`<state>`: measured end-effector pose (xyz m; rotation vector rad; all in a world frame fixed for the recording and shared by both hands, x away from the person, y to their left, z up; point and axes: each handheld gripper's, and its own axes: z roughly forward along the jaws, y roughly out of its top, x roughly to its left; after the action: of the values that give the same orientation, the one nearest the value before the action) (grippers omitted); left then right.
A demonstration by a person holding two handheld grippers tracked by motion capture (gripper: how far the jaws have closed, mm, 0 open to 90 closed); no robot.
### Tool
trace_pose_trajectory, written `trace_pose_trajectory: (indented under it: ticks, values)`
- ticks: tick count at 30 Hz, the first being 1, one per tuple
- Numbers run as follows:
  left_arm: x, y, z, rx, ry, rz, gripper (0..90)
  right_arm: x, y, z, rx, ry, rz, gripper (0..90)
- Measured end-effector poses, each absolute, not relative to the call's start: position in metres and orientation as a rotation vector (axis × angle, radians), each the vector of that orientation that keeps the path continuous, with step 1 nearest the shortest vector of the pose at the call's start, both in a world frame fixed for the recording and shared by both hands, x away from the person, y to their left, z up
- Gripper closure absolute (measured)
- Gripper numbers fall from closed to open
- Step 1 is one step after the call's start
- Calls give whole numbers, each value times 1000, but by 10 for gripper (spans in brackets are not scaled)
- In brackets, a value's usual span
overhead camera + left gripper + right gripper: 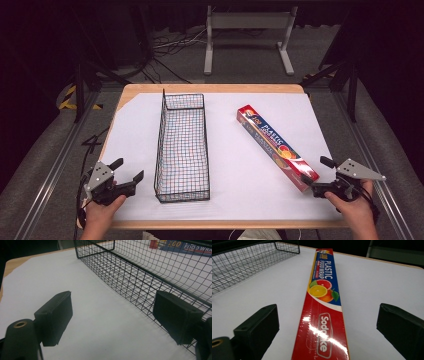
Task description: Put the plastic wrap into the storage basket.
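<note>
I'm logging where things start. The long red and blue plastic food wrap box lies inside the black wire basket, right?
No. The long red and blue plastic food wrap box lies on the white sheet, beside the black wire basket, as the high view shows.

In the right gripper view, the near end of the plastic food wrap box (322,322) was cut off by the bottom edge. Its small print under "PLASTIC FOOD WRAP" was too small to read.

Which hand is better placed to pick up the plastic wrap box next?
Right. The right gripper sits open at the near end of the plastic wrap box, which runs between its fingers. The left gripper is beyond the wire basket.
</note>
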<state>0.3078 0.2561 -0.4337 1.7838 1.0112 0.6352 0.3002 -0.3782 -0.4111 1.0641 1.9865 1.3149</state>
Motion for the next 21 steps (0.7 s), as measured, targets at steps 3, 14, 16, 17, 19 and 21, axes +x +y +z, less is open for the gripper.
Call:
trace_pose_trajectory:
  ticks: [3, 14, 16, 17, 19, 21]
  values:
    - [307, 255, -434, 1792, 1016, 645, 170, 305, -373, -406, 1066, 1999, 1345, 45]
    - [308, 255, -435, 1797, 1011, 643, 169, 337, -356, -382, 1112, 2062, 1307, 49]
    - [308, 256, -435, 1792, 1015, 636, 169, 343, -353, -379, 1111, 2079, 1285, 49]
    - [308, 256, -435, 1790, 1015, 636, 170, 345, -352, -378, 1114, 2082, 1281, 50]
    - [309, 256, -435, 1791, 1012, 636, 169, 351, -350, -375, 1121, 2079, 1281, 53]
    - [309, 256, -435, 1788, 1014, 633, 170, 356, -349, -373, 1134, 2083, 1273, 60]
